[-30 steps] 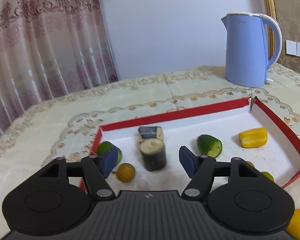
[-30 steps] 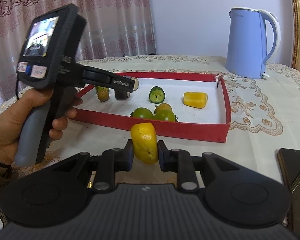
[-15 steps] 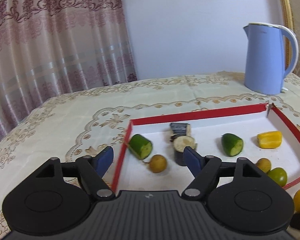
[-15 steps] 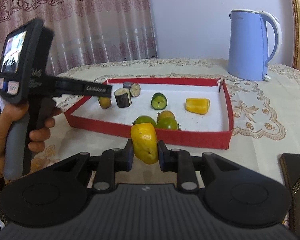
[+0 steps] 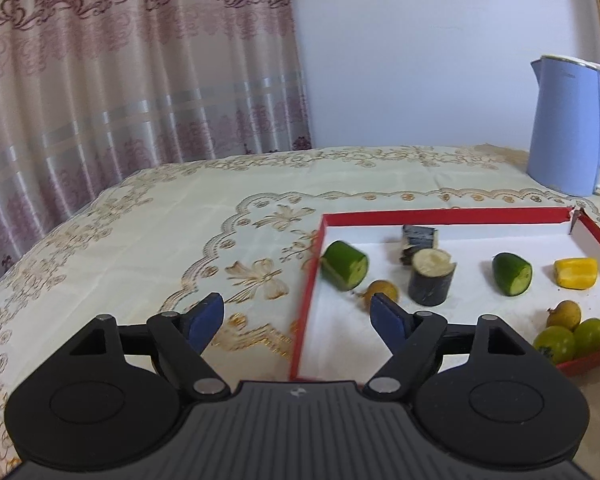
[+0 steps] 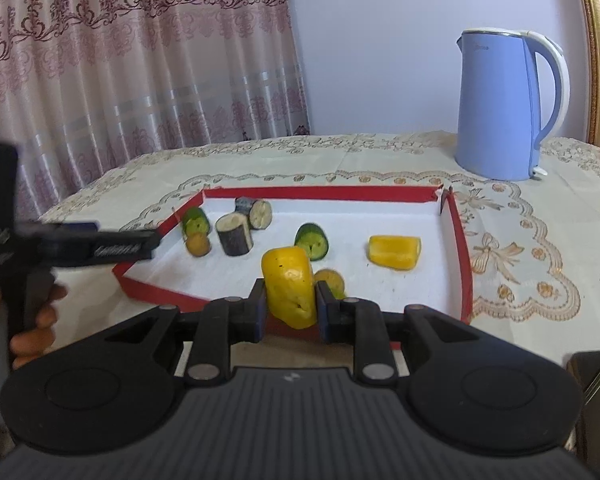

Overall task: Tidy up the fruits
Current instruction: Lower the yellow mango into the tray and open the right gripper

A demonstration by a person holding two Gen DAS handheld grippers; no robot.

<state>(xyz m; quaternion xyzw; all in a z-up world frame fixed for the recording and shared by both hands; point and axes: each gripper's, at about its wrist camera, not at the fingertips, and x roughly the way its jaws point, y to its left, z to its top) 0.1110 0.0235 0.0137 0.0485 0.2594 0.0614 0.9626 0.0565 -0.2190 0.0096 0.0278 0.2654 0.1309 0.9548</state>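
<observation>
Yellow pepper chunk (image 6: 289,286) clamped in our right gripper (image 6: 290,308), held above the near wall of the red-walled white-floored cardboard tray (image 6: 458,236) | our left gripper (image 5: 296,318) spread wide, holding nothing, straddling that tray's left wall | second yellow piece (image 6: 394,252) lying inside the tray.

Pale lilac wall (image 6: 380,40) behind. Pink patterned curtain (image 5: 120,60) at left. Table under cream tablecloth (image 5: 180,220) with gold embroidery. Gilt frame edge (image 6: 596,40) at right. Soft daylight.
</observation>
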